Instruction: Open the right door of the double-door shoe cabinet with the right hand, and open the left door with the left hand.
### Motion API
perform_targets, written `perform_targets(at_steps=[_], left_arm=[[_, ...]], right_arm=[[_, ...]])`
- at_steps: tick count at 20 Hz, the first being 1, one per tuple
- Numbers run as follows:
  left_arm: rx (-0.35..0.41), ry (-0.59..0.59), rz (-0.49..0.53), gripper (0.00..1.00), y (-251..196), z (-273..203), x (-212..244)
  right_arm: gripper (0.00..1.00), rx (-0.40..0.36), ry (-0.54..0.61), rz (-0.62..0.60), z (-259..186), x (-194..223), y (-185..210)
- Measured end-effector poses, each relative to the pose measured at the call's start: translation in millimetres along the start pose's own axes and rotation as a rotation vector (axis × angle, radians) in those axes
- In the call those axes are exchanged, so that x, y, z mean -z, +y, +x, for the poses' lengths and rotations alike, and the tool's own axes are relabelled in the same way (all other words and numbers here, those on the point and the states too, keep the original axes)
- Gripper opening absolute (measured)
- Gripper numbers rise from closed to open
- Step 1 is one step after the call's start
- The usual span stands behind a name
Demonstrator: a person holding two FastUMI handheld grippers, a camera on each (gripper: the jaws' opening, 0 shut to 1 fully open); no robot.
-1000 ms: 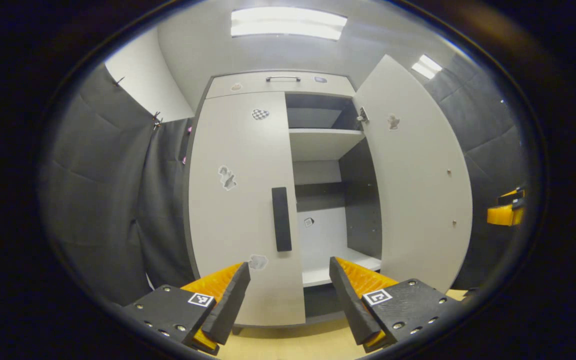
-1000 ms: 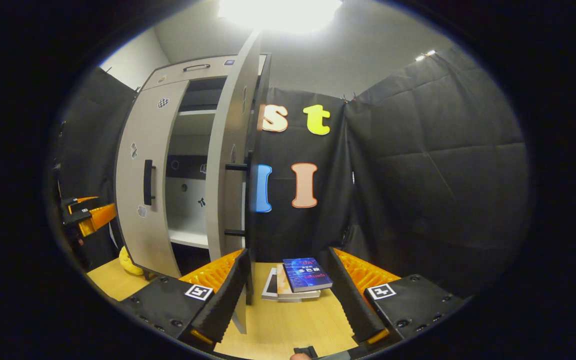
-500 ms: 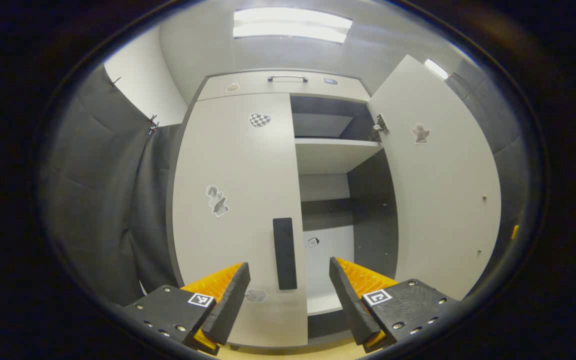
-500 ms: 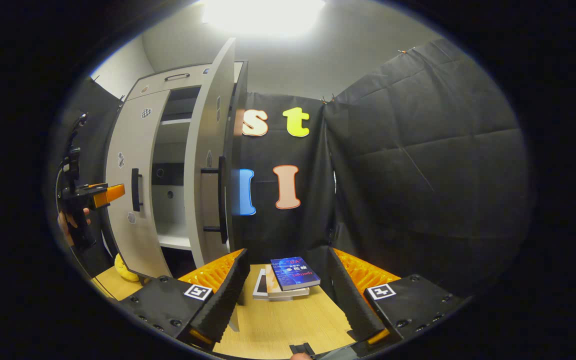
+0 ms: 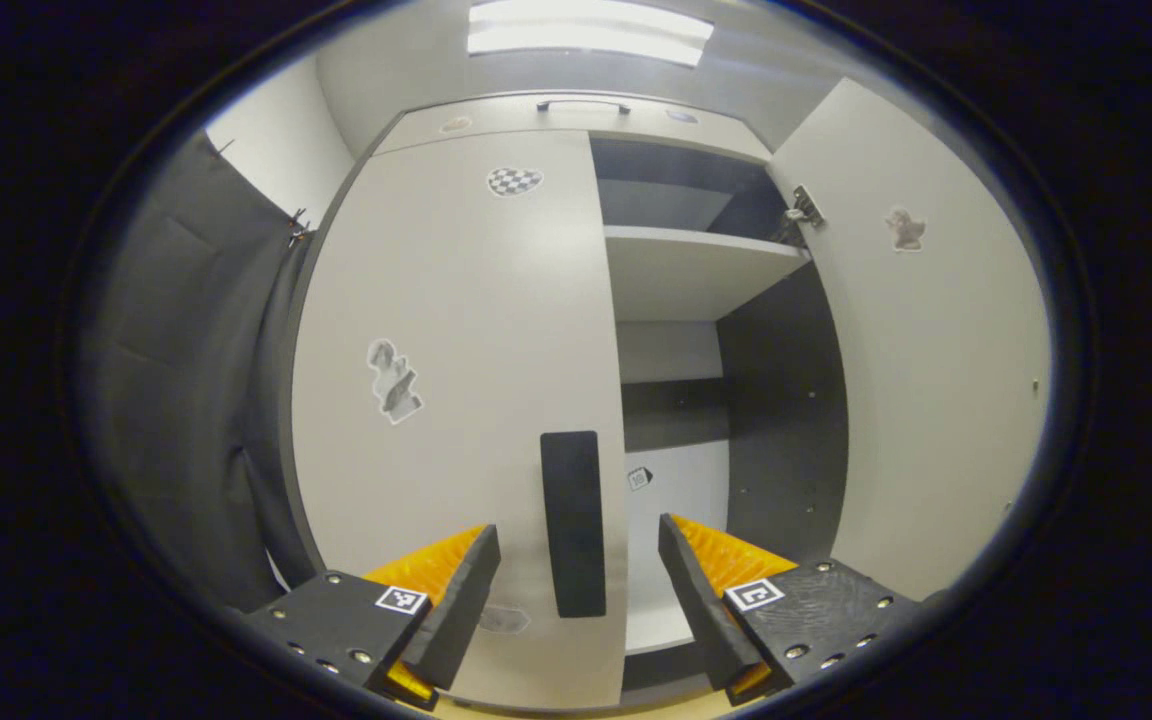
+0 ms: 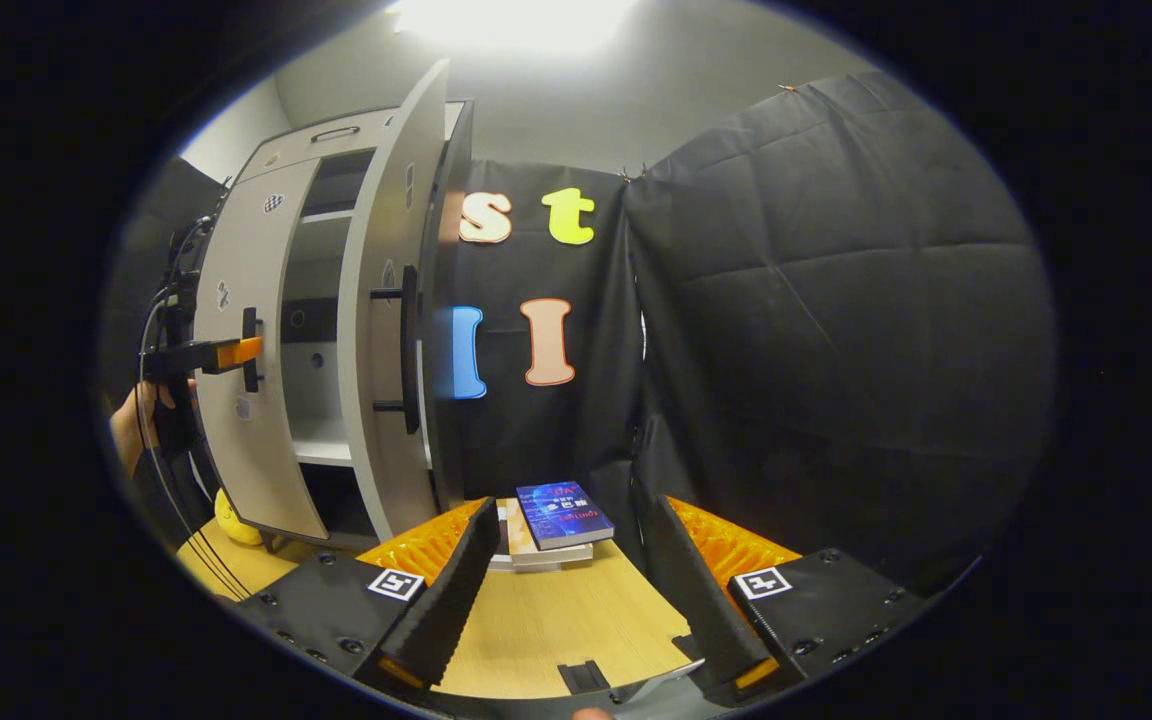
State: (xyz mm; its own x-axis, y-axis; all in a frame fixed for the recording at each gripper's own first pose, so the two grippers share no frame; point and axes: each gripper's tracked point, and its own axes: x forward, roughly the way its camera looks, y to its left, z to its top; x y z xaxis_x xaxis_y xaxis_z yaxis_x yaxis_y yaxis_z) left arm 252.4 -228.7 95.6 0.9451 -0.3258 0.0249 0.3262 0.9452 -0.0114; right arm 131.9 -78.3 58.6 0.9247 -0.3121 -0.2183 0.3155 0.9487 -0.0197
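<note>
Flanking the left door handle (image 5: 573, 523), left tongs (image 5: 576, 580) apart, right tongs (image 6: 566, 590) apart, book (image 6: 563, 514) title unreadable.

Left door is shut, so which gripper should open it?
Left. The left gripper is open with the left door handle right between its fingers. The right gripper points away, toward books on the floor.

No legible text, book (image 6: 563, 513) cover lettering too small and blurred to read
</note>
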Motion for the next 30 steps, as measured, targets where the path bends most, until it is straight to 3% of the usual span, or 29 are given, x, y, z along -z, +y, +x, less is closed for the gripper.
perform_targets(at_steps=[2,9,10,12,16,18,24,30], left_arm=[[-0.045,0.018,0.018,0.92,9,11,7],[-0.053,0.065,-0.052,0.88,8,35,19],[-0.052,0.06,-0.06,0.73,8,31,19],[-0.048,0.058,-0.06,0.73,8,30,20],[-0.018,0.055,-0.022,0.36,-2,30,20],[-0.006,0.076,-0.029,0.28,-2,29,24],[-0.009,0.1,-0.061,0.13,-1,20,23],[0.014,0.097,-0.081,0.13,10,-11,16]], right_arm=[[0.97,0.002,0.002,-0.014,0,1,-1],[0.96,-0.023,0.033,-0.044,0,7,4],[0.96,-0.027,0.036,-0.041,0,8,4],[0.96,-0.038,0.044,-0.021,0,9,8],[0.94,-0.056,0.047,0.01,1,9,14],[0.97,-0.063,0.04,0.005,2,7,15],[0.96,-0.105,0.022,0.003,4,2,26],[0.96,-0.157,0.002,0.002,9,-4,41]])
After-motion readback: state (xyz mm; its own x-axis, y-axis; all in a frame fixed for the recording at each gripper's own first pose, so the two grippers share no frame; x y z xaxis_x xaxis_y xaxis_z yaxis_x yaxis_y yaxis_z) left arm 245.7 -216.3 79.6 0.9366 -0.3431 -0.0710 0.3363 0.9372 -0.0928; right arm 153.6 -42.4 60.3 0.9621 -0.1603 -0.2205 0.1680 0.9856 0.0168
